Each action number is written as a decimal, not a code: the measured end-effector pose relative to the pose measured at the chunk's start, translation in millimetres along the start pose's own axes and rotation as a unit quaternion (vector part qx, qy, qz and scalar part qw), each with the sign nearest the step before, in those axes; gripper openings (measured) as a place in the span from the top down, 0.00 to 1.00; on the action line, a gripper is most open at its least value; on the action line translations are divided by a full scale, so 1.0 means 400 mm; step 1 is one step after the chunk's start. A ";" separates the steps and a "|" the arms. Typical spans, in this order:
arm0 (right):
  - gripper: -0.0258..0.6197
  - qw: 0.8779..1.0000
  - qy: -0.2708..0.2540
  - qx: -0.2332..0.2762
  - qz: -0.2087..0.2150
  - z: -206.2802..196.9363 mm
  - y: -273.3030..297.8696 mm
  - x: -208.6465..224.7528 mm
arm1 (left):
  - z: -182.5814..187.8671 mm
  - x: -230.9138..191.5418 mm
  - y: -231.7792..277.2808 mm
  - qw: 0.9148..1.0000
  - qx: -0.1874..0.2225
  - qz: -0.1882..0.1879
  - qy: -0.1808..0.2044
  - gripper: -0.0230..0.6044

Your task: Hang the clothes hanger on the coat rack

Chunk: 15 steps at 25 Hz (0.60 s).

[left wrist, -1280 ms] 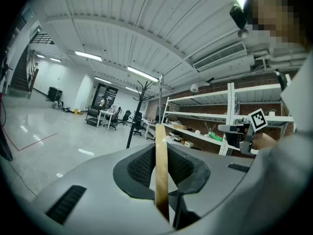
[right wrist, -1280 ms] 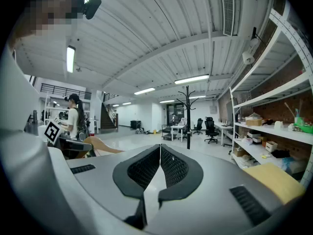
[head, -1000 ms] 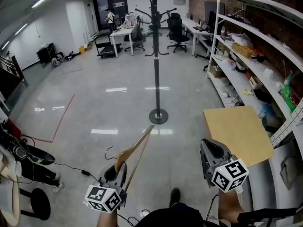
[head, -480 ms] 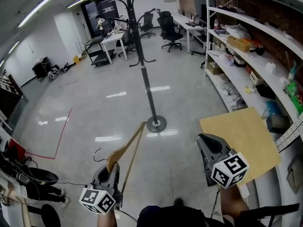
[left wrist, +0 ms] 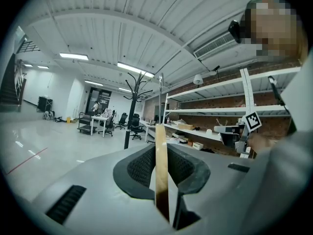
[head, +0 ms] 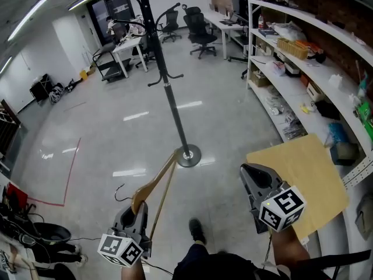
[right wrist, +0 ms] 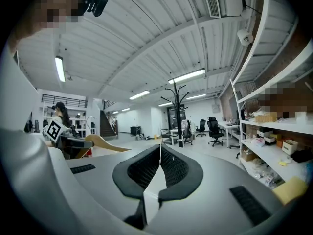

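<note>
A wooden clothes hanger with a dark metal hook at its left end is clamped in my left gripper, pointing up and forward. In the left gripper view its wooden bar stands upright between the shut jaws. The black coat rack stands on a round base a few steps ahead on the floor, and shows as a black coat rack in the left gripper view. My right gripper is held at the right, shut with nothing in it. From the right gripper view the hanger and the coat rack also show.
A white shelving unit full of small items runs along the right. A light wooden board lies by its lower shelf. Desks and office chairs stand at the far end. Cables and black gear lie at the lower left.
The view has moved forward and rightward; the coat rack now stands closer and further left in the head view. Both grippers keep their pose, the left still holding the hanger.
</note>
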State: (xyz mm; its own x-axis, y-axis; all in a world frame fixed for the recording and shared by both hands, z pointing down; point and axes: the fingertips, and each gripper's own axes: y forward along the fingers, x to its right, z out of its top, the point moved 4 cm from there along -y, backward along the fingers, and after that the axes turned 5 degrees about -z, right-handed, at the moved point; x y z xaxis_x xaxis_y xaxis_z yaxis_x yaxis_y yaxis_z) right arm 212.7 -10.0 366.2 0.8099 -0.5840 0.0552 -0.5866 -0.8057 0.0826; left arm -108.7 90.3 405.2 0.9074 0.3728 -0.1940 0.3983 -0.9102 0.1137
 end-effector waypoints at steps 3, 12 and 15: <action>0.95 1.000 -0.007 -0.002 -0.008 0.016 0.074 0.024 | 0.019 -0.052 0.068 1.000 0.002 -0.011 0.006 0.88; 0.95 0.999 -0.024 -0.009 -0.026 0.066 0.348 0.039 | 0.070 -0.254 0.265 0.998 -0.007 -0.062 0.012 0.88; 0.95 0.999 -0.028 -0.019 -0.033 0.073 0.429 0.052 | 0.083 -0.313 0.327 0.997 -0.010 -0.073 0.011 0.88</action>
State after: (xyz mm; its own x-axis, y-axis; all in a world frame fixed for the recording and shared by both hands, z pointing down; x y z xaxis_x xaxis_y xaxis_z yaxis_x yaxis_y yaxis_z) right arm 129.0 -163.2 352.6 0.8448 -0.5350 -0.0078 -0.5303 -0.8391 0.1211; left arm -174.8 -81.5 412.1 0.8419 0.5057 -0.1881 0.5291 -0.8421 0.1043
